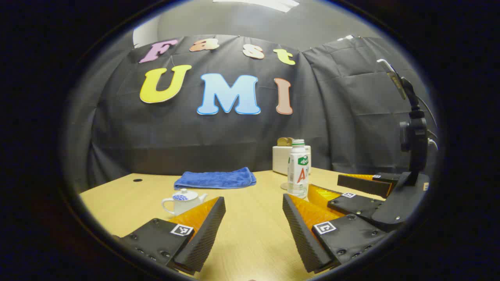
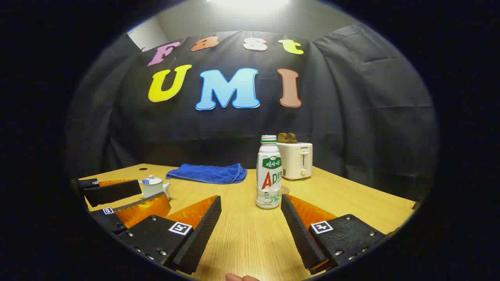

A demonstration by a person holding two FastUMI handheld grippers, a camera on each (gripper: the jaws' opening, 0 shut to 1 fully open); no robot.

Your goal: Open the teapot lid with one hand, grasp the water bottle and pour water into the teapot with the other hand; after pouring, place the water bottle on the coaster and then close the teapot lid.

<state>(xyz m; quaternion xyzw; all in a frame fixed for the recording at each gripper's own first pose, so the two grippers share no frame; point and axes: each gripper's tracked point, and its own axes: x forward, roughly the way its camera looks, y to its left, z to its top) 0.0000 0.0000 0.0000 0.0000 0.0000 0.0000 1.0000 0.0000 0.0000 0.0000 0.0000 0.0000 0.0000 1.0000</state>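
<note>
Ahead, bare table (image 2: 250, 234) between right gripper (image 2: 250, 222) and water bottle (image 2: 268, 175).

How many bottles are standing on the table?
1. A white plastic bottle with a green cap stands upright on the wooden table, in front of the cream toaster. Another could hide behind the toaster.

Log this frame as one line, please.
phase: pre-grasp | left gripper: open, empty | right gripper: open, empty | teapot: lid on | water bottle: upright on table, untouched
</note>
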